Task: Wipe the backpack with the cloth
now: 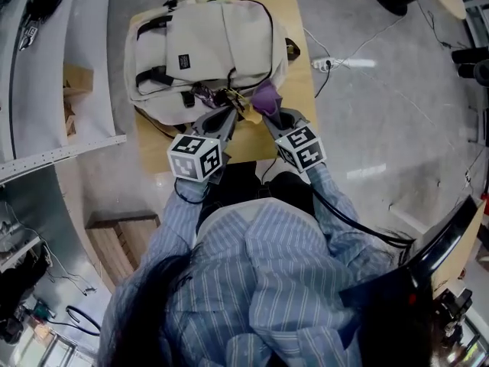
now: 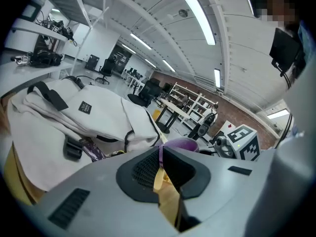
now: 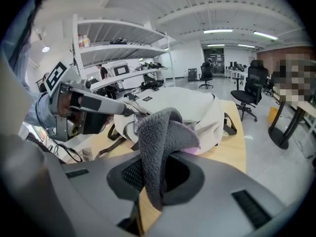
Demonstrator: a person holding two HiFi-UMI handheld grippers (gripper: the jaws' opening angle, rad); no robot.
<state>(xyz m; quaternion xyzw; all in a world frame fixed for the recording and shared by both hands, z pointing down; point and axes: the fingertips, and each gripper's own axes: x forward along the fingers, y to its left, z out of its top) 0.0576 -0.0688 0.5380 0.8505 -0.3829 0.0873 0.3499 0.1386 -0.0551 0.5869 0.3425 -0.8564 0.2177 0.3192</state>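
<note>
**Grippers both clamped at the near edge of the cream fabric backpack**

Left gripper: jaws pressed together in its own view. A thin purple strip is pinched in the seam at the tips, and I cannot tell what it belongs to. In the head view these tips sit at the middle of the backpack's near edge, next to a purple patterned tag and a black buckle.

Right gripper: jaws closed on a fleecy grey-purple cloth. The cloth is folded over and stands up out of the jaws, with one end hanging down between them. In the head view it lies at the backpack's near right corner, just beside the left gripper's tips. Whether it touches the fabric cannot be resolved.

The backpack lies flat on a small light wooden table, front panel up, with a small black label on it. Black straps show at its left side. It covers most of the tabletop, leaving a bare strip of wood nearest the person.

The marker cubes of the two grippers sit close together over that strip. Blue striped sleeves run back from both grippers.

A white power strip lies on the grey floor, right of the table.
</note>
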